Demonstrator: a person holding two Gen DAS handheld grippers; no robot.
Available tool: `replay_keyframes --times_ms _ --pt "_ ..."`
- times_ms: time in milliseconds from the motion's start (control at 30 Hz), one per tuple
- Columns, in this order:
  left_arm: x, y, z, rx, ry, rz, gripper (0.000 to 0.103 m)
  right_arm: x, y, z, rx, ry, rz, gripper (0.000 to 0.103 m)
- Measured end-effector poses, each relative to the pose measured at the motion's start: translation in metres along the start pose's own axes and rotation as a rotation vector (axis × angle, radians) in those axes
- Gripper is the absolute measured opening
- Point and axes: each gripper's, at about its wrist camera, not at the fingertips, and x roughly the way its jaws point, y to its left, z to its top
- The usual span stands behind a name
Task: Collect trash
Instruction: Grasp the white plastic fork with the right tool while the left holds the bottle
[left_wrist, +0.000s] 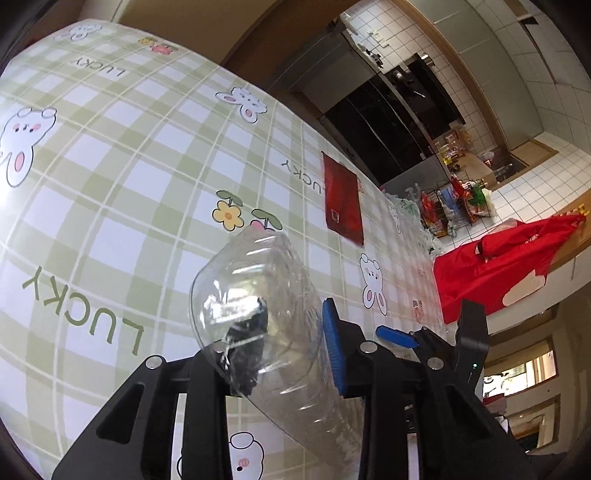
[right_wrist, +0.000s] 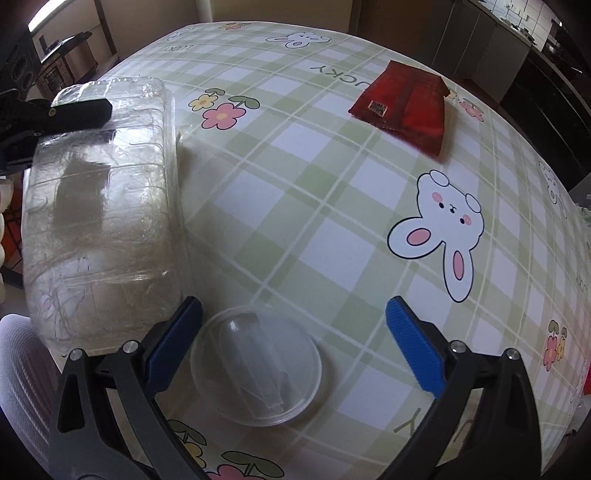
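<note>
My left gripper (left_wrist: 293, 321) is shut on a large clear plastic bottle (left_wrist: 258, 295), held above the checked tablecloth (left_wrist: 129, 166). One blue pad (left_wrist: 332, 343) presses its side, and the other finger shows through the plastic. In the right wrist view the same bottle (right_wrist: 99, 206) fills the left side, with the left gripper's black finger (right_wrist: 77, 110) on it. My right gripper (right_wrist: 293, 343) is open and hangs over a clear domed plastic lid (right_wrist: 255, 365) that lies on the cloth between its pads. Farther off, a red wrapper (right_wrist: 402, 107) lies flat on the table; the left wrist view also shows this wrapper (left_wrist: 343, 199).
A red bag (left_wrist: 498, 266) lies past the table's right edge. Beyond it a wire rack (left_wrist: 454, 210) of goods stands on the tiled floor beside dark cabinets (left_wrist: 388, 122). A white mesh chair back (right_wrist: 18, 350) is at the near left.
</note>
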Motion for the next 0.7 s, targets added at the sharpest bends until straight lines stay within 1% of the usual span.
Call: replay_keyframes --times_ms 33,67,167,267,333,400,467,500,533,567,633,700 --pt "-0.003 -0.005 0.0 0.014 -0.006 -0.01 0.023 -0.001 0.001 -0.002 -0.002 0.0 -0.008 0.097" --pt "-0.007 -0.009 0.001 0.021 -0.012 -0.023 0.02 -0.003 0.002 -0.004 0.0 -0.003 -0.003 0.097" --pt "-0.02 -0.022 0.001 0.042 -0.044 -0.053 0.015 -0.011 0.002 -0.01 0.032 -0.019 0.037 0.097" --pt "-0.037 -0.033 0.0 0.053 -0.074 -0.098 0.013 -0.021 0.003 -0.01 0.04 -0.043 0.069 0.097" --pt "-0.055 -0.038 -0.003 0.062 -0.106 -0.119 0.013 -0.026 0.006 -0.007 0.04 -0.054 0.107 0.097" --pt "-0.072 -0.04 -0.007 0.056 -0.137 -0.144 0.013 -0.03 0.012 -0.002 0.036 -0.071 0.124 0.097" --pt "-0.091 -0.041 -0.012 0.058 -0.167 -0.154 0.013 -0.031 0.019 0.004 0.034 -0.081 0.144 0.096" --pt "-0.101 -0.041 -0.015 0.061 -0.185 -0.15 0.013 -0.03 0.022 0.008 0.038 -0.083 0.158 0.093" --pt "-0.112 -0.039 -0.018 0.066 -0.204 -0.139 0.013 -0.027 0.026 0.012 0.042 -0.08 0.173 0.085" --pt "-0.123 -0.037 -0.02 0.072 -0.227 -0.12 0.013 -0.025 0.031 0.017 0.045 -0.075 0.189 0.083" --pt "-0.145 -0.034 -0.027 0.097 -0.274 -0.058 0.013 -0.018 0.041 0.025 0.062 -0.069 0.224 0.082" --pt "-0.164 -0.031 -0.033 0.135 -0.317 0.025 0.013 -0.008 0.051 0.035 0.092 -0.052 0.264 0.082"
